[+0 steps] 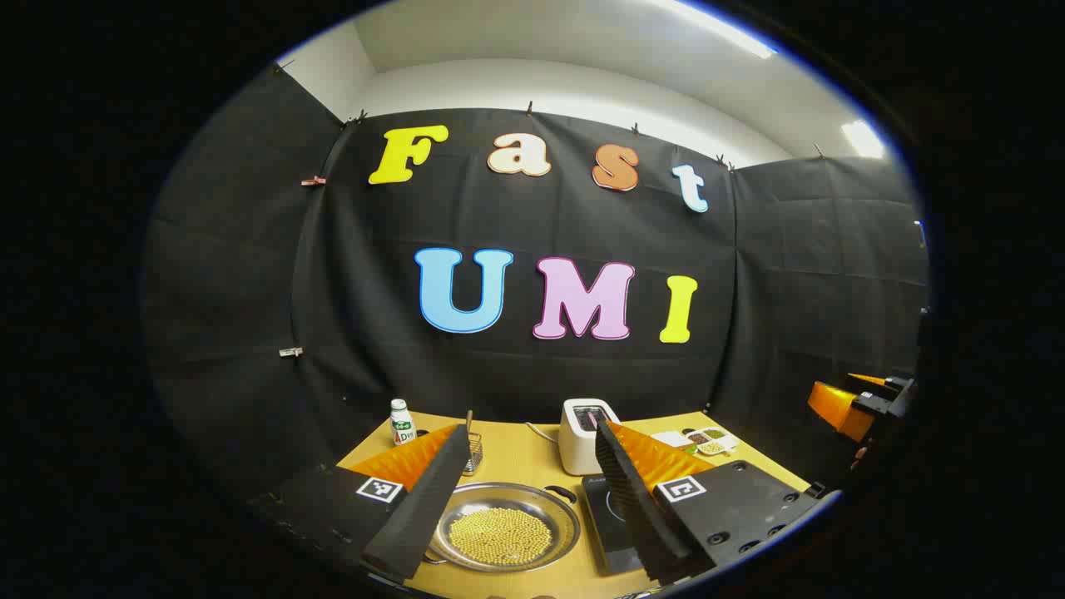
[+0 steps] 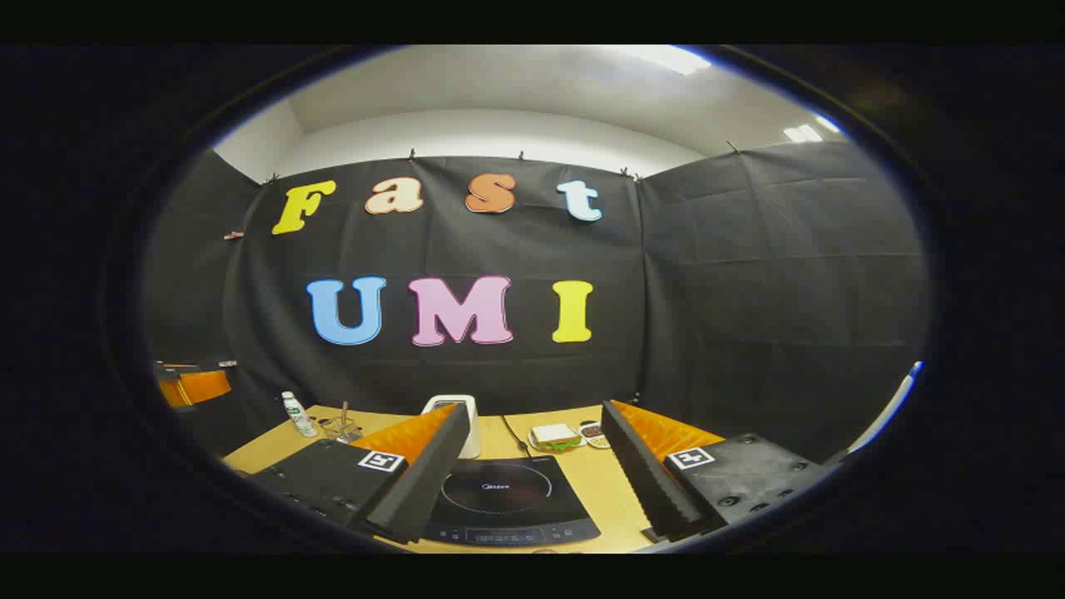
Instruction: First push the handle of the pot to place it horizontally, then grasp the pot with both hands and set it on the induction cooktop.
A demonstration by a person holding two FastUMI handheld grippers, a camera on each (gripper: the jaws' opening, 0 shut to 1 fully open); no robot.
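While both claws hang wide open and empty above the table [image 1: 532, 457], the left claw [image 1: 524, 466] frames the pot [image 1: 506, 526], the right claw [image 2: 532, 466] the induction cooktop [image 2: 507, 499].

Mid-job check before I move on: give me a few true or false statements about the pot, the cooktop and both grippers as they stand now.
1. The pot holds small yellow beads. True.
2. The pot already sits on the induction cooktop. False: it rests on the table beside the cooktop, whose surface is bare.
3. The left gripper is open above the pot. True.
4. The right gripper is shut on the pot's handle. False: it is open, holding nothing, over the cooktop.
5. A white toaster stands behind the cooktop. True.
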